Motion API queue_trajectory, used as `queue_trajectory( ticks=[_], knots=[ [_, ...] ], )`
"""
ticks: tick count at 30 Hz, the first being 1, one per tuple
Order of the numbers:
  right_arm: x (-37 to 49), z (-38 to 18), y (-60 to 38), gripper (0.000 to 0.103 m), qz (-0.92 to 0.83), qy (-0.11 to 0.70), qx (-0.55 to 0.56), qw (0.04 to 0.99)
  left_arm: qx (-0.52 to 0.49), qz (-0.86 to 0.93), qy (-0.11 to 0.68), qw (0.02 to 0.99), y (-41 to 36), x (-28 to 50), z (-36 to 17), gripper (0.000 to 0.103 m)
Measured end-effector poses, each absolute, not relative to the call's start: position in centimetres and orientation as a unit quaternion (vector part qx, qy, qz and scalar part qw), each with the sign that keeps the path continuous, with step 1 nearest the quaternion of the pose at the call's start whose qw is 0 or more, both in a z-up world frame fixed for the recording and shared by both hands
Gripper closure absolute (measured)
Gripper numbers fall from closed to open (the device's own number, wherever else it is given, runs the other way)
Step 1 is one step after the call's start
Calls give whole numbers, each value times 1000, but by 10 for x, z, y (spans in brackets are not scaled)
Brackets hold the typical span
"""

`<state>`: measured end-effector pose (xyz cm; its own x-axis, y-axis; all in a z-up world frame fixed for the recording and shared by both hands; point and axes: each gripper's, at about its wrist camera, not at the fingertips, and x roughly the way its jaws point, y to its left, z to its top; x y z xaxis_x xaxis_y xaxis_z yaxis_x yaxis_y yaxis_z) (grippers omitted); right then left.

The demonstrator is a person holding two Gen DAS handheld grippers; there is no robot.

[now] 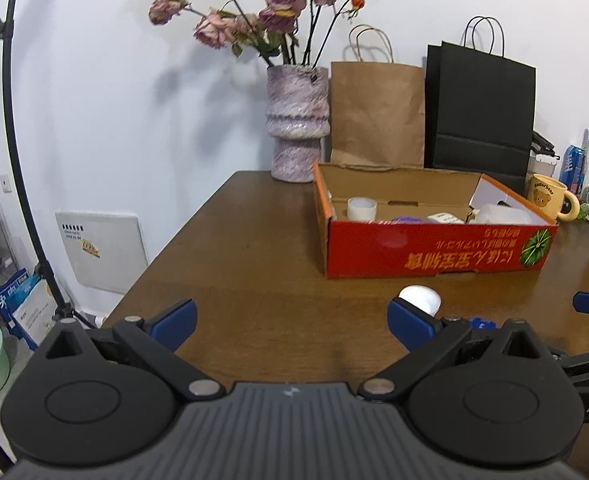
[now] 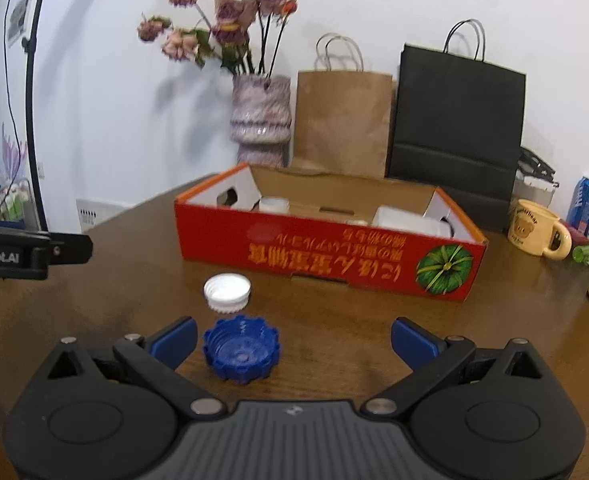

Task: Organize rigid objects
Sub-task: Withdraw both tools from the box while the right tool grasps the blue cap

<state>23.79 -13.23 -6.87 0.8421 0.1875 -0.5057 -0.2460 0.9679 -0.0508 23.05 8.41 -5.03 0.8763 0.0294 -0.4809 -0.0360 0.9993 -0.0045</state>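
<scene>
Blue, scalloped, and lying open side up on the brown counter [image 2: 334, 320]: a plastic cap [image 2: 241, 354], just inside the left pad of the right gripper [image 2: 293, 338]. Jaws spread wide there, nothing between the pads but that cap, off-centre toward 9 o'clock. White ribbed cap [image 2: 227, 287] just beyond it at 11 o'clock, also mouth up, near but apart. Red cardboard box [image 2: 326, 250] farther off at 12 o'clock, already holding a white cup and some pale items too small to name.

Probably the step in hand: take the blue cap and carry it to the box. Best done by sliding the gripper toward 9 o'clock until the cap sits midway, then lowering so both pads meet the ridged wall rather than the rim; a shallow cap tends to squirt out or flip if pinched high or off-centre. Worth keeping clear of the white cap while closing.

Left gripper [image 1: 292, 326] likewise spread wide, holding nothing, with the white cap peeking past its right pad at 1 o'clock.

Writing: orange characters printed upside down along the box front, beside a green melon picture; not legible enough to transcribe. "Robot.AI" readable on the black gripper body at 9 o'clock in the right wrist view. Bear picture on the yellow mug [image 2: 538, 234], lettering above it blurred.
</scene>
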Motion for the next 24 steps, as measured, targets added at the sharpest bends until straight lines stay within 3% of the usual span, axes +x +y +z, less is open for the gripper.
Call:
queue_trajectory(
  ticks=[13, 18, 20, 21, 24],
  knots=[
    [268, -90, -106, 9, 108, 318, -59, 940, -42, 16, 266, 963, 105, 237, -65, 0],
    [278, -96, -105, 26, 111, 338, -47, 933, -43, 12, 269, 962, 105, 239, -67, 0],
    [279, -97, -106, 46, 116, 341, -41, 932, -43, 13, 270, 962, 105, 240, -67, 0],
    [279, -97, -106, 51, 116, 339, -39, 933, -43, 13, 270, 962, 105, 240, -67, 0],
    [280, -97, -107, 51, 109, 335, -40, 935, -43, 14, 270, 962, 104, 240, -68, 0]
  ],
)
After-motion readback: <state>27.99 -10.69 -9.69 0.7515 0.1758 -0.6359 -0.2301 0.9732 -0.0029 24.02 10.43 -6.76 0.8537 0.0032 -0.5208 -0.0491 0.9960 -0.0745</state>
